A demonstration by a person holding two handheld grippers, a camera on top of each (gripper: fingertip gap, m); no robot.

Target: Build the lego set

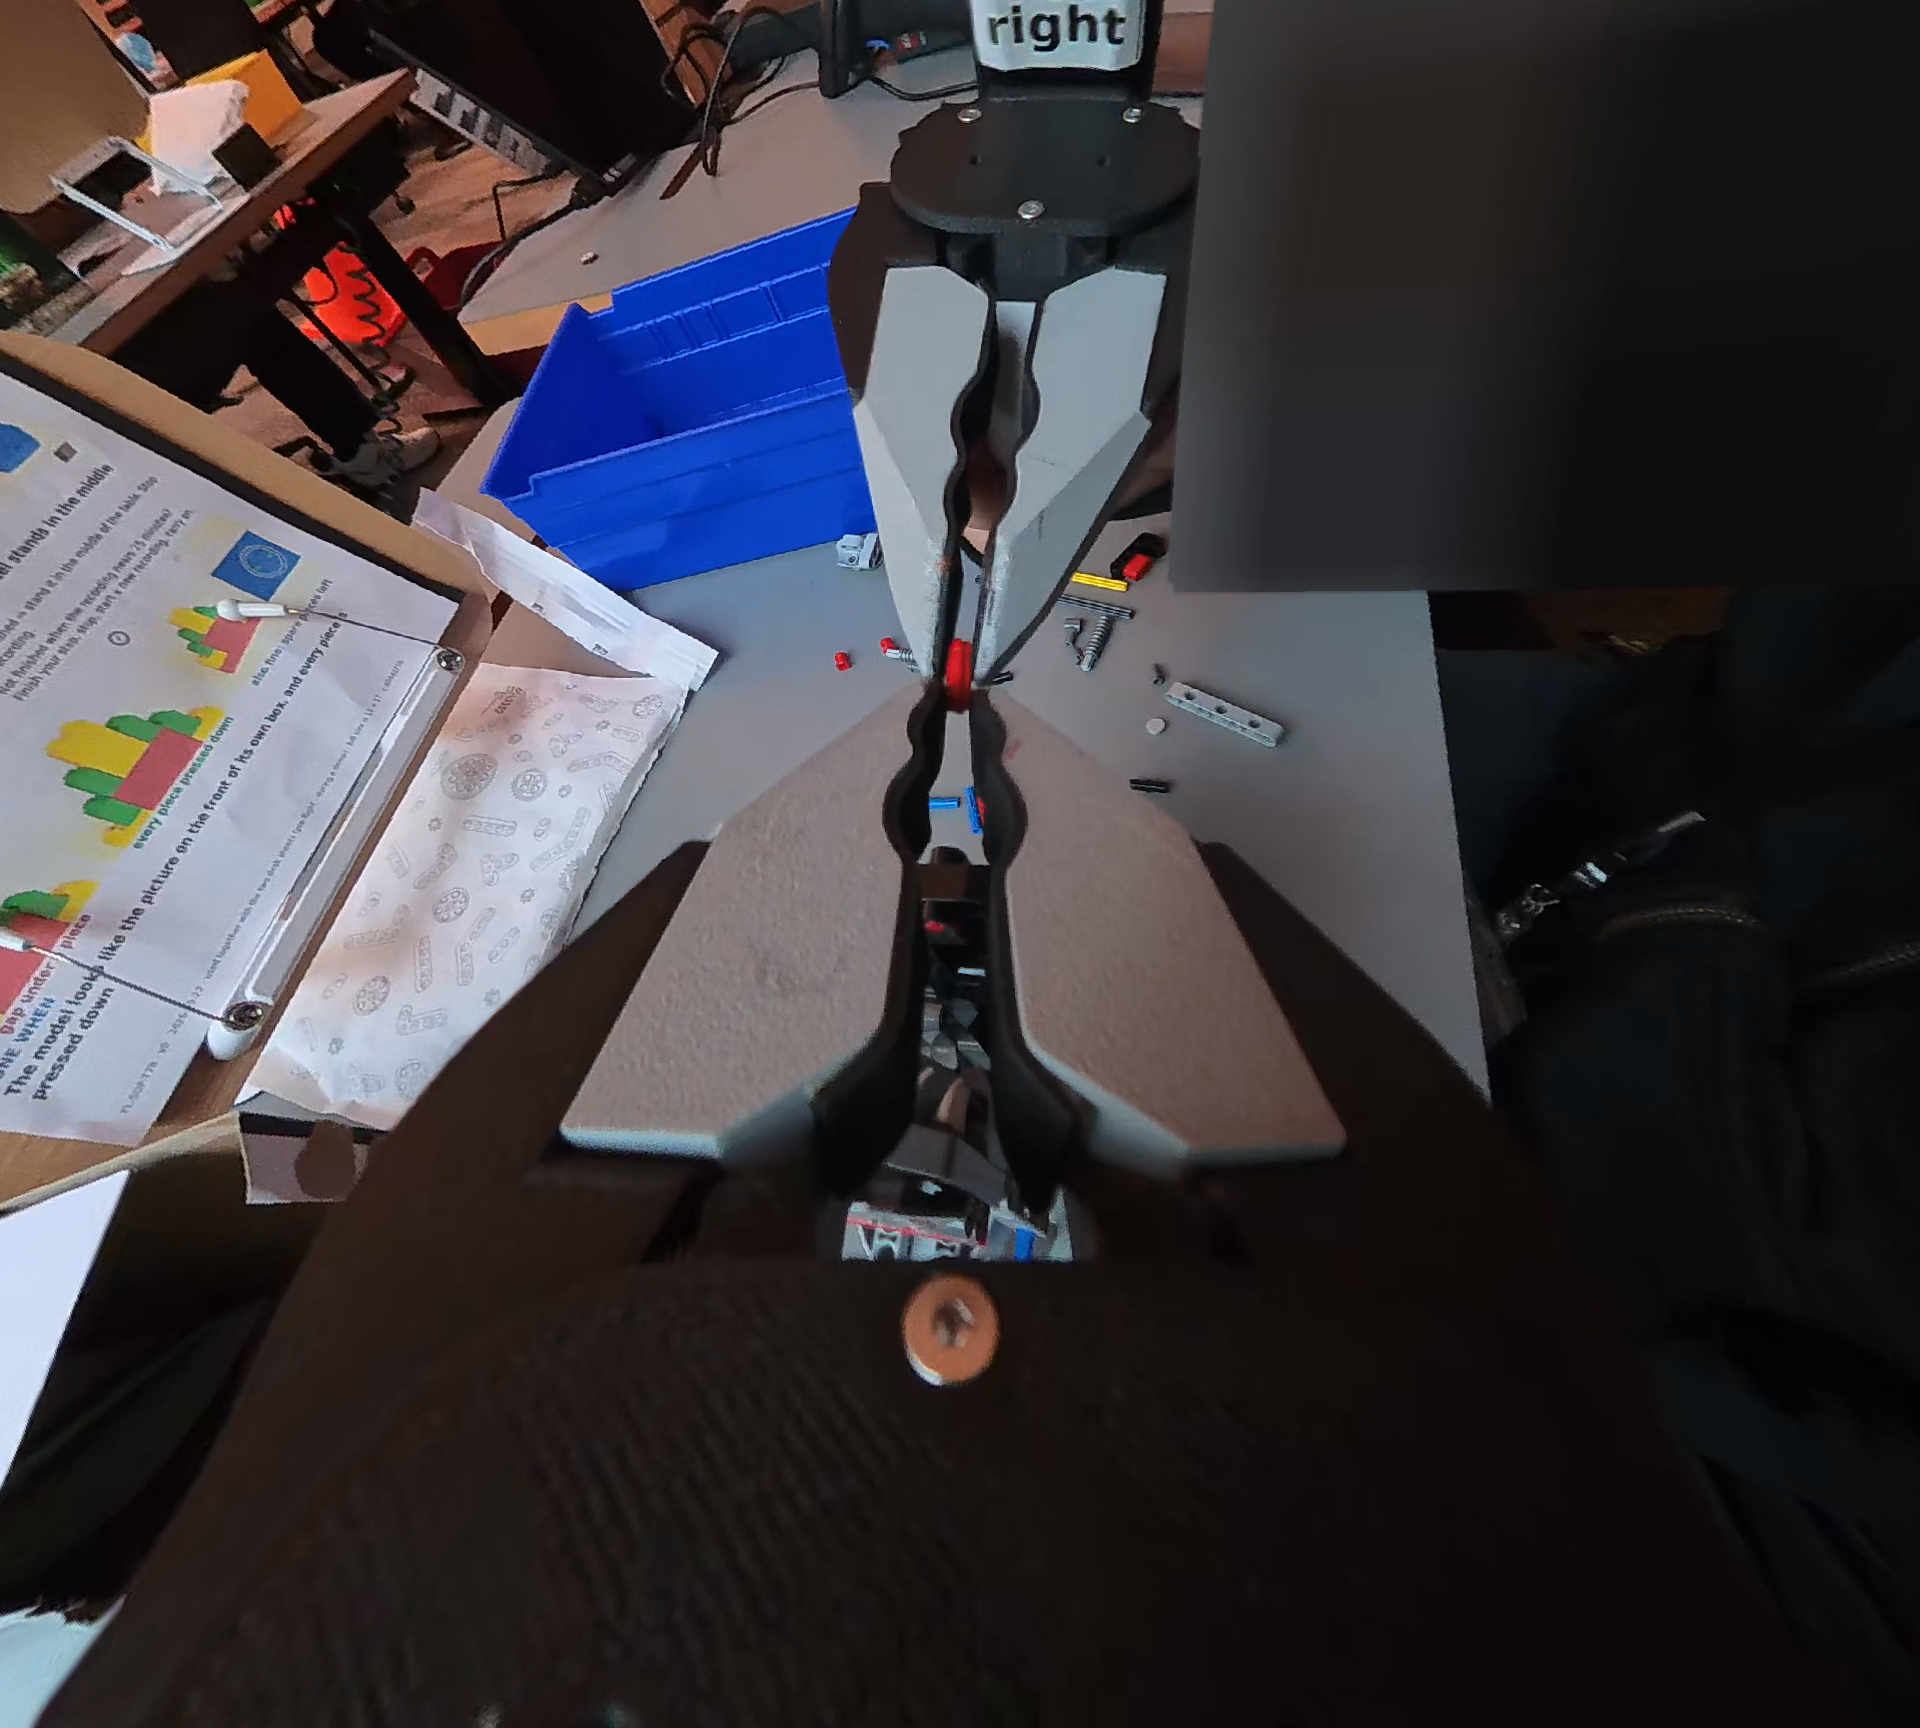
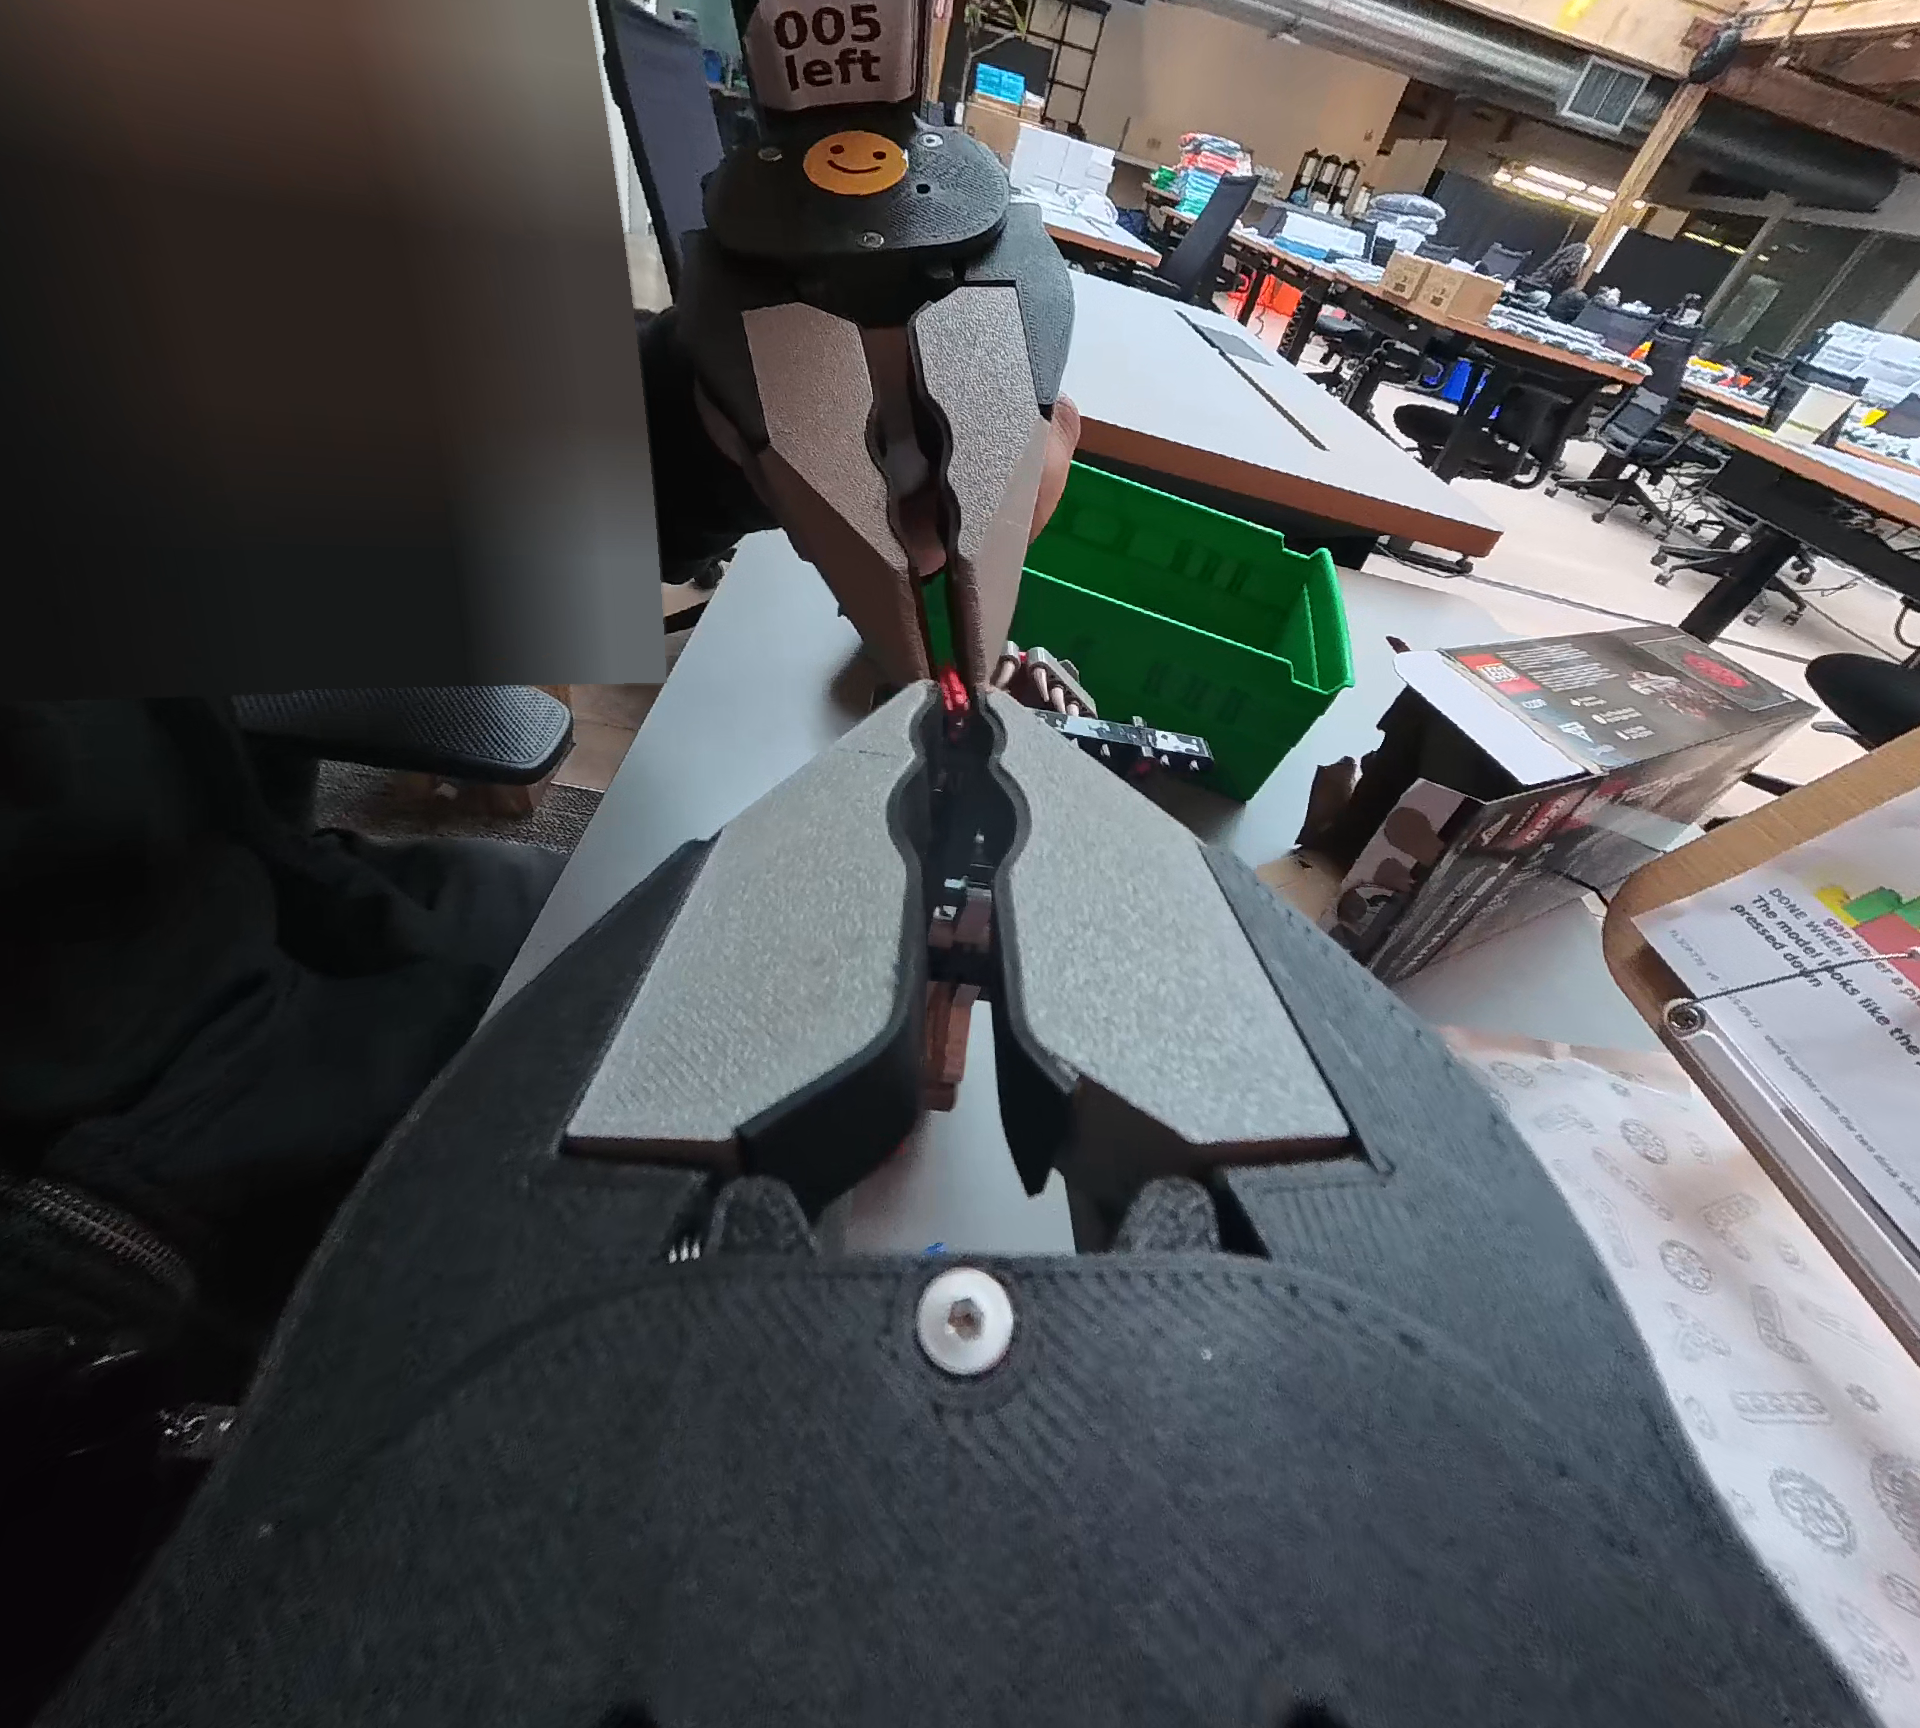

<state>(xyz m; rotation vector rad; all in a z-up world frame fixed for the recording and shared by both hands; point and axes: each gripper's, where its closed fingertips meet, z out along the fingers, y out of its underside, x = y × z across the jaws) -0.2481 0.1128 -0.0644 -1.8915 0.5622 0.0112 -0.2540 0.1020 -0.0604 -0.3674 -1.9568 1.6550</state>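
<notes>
My two grippers meet tip to tip above the grey table point(image 1: 1351, 847). A small red lego piece point(image 1: 957, 662) sits where the tips touch; it also shows in the right wrist view point(image 2: 951, 697). My left gripper point(image 1: 951, 704) is shut, its tips against the piece's lower end. My right gripper point(image 1: 961, 655) comes in from the far side and is shut on the piece. In the right wrist view, my right gripper point(image 2: 956, 714) is low and my left gripper point(image 2: 948, 679) is above it. I cannot tell whether the red is one part or two.
A blue bin point(image 1: 686, 431) stands behind the tips, a green bin point(image 2: 1174, 629) on the other side. A grey beam point(image 1: 1221, 712) and small loose parts lie on the table. A black part-built assembly point(image 2: 1132, 743), the lego box point(image 2: 1558, 795), a patterned paper bag point(image 1: 468, 868) and an instruction board point(image 1: 208, 691) are nearby. My two grippers' fingertips are within a few centimetres of each other.
</notes>
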